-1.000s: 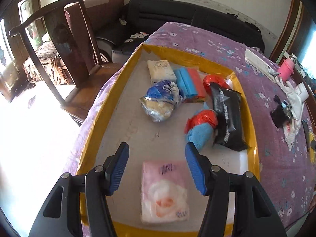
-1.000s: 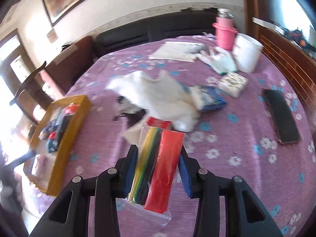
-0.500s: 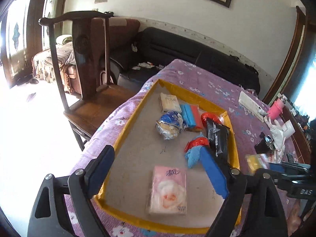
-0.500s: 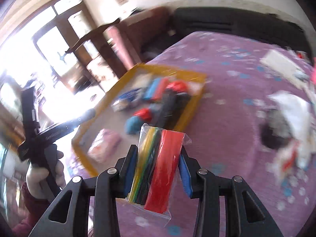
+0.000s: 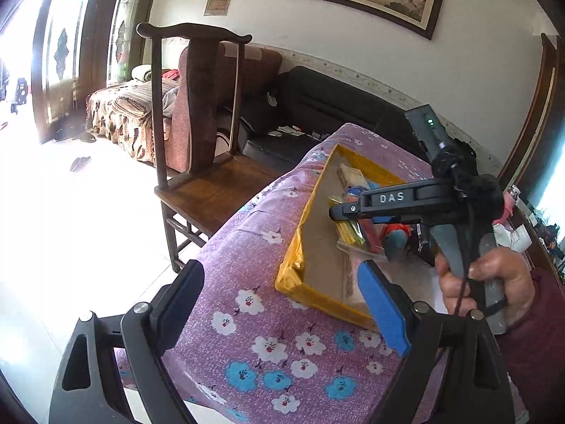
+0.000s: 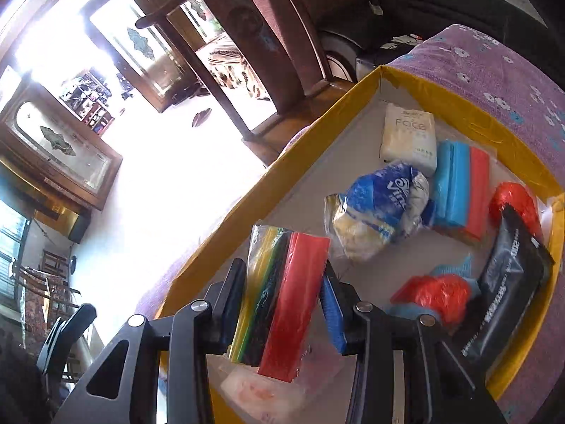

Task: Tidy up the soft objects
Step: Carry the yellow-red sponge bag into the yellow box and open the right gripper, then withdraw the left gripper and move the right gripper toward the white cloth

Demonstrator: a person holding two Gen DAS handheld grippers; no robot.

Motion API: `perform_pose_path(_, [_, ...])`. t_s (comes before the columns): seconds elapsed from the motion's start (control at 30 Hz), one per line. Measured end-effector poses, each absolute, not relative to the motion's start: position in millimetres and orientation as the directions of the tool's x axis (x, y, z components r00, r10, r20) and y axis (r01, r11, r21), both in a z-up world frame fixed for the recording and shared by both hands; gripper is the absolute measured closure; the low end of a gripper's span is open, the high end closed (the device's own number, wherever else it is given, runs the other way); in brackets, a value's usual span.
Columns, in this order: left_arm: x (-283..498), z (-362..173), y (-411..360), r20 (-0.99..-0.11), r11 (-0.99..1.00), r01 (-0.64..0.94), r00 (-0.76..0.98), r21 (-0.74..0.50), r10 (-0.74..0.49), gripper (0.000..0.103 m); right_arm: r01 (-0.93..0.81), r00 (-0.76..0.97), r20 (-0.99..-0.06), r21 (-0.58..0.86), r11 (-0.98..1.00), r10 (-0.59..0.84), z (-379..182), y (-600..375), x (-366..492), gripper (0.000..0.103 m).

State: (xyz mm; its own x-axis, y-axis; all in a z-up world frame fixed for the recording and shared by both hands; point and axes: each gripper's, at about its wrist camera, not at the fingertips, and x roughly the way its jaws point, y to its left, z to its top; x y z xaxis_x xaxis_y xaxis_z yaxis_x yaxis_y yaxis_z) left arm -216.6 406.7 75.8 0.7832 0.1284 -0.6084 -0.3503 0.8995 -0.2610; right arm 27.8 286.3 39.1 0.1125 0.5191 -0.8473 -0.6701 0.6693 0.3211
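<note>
Your right tool (image 6: 282, 304) sits over the near-left part of the yellow tray (image 6: 226, 226), where bare grey floor runs up the left wall toward the top corner. To the right it's crowded: the blue-and-white bag (image 6: 378, 212), blue and red packs (image 6: 459, 190), red bundles (image 6: 438, 293) and black pouch (image 6: 508, 289) fill the middle and right side. A pink tissue pack (image 6: 261, 388) lies right under you. Your left tool (image 5: 282, 304) hangs wide over bare flowered worktop (image 5: 247, 282), lower left of the tray, with the wooden chair (image 5: 197, 141) beyond the edge.
</note>
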Motion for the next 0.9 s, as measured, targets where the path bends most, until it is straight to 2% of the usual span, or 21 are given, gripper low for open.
perform_pose_path(0.13, [-220.5, 71.9, 409.7, -0.608, 0.898, -0.349, 0.784, -0.267, 0.124, 0.015, -0.639, 0.237, -0.867, 0.201, 0.743, 0.439, 23.8, 296.9, 42.4, 0.048])
perform_pose_path(0.17, [-220.9, 70.6, 410.4, -0.61, 0.897, -0.349, 0.783, -0.27, 0.121, 0.015, -0.632, 0.252, -0.869, 0.185, 0.752, 0.426, 22.6, 296.4, 45.7, 0.04])
perform_pose_path(0.2, [-220.8, 69.6, 410.8, -0.611, 0.896, -0.349, 0.783, -0.276, 0.117, 0.015, -0.625, 0.262, -0.869, 0.177, 0.76, 0.419, 22.3, 293.8, 47.9, 0.039])
perform_pose_path(0.33, [-219.5, 69.4, 406.0, -0.615, 0.898, -0.338, 0.782, -0.281, 0.102, 0.015, -0.609, 0.258, -0.805, 0.293, 0.737, 0.534, 53.2, 258.3, 41.3, 0.037])
perform_pose_path(0.4, [-218.0, 72.4, 396.1, -0.612, 0.909, -0.321, 0.785, -0.267, 0.097, 0.015, -0.62, 0.271, -0.768, 0.322, 0.715, 0.581, 74.9, 235.0, 27.9, 0.023])
perform_pose_path(0.47, [-215.2, 74.8, 385.9, -0.612, 0.921, -0.296, 0.787, -0.253, 0.085, 0.015, -0.633, 0.31, -0.742, 0.306, 0.711, 0.595, 91.7, 203.5, 9.8, 0.017])
perform_pose_path(0.57, [-207.0, 77.0, 362.8, -0.616, 0.943, -0.235, 0.787, -0.236, 0.042, 0.015, -0.631, 0.383, -0.727, 0.245, 0.736, 0.57, 100.2, 140.5, -14.3, 0.016])
perform_pose_path(0.73, [-190.8, 78.5, 313.7, -0.638, 0.971, -0.145, 0.77, -0.19, -0.01, 0.015, -0.507, 0.515, -0.758, 0.108, 0.855, 0.401, 80.4, 24.8, -29.0, 0.016])
perform_pose_path(0.9, [-178.4, 78.5, 252.6, -0.666, 0.986, -0.048, 0.742, -0.161, -0.072, 0.015, -0.319, 0.552, -0.773, 0.151, 0.936, 0.313, 67.1, -99.5, -41.5, 0.016])
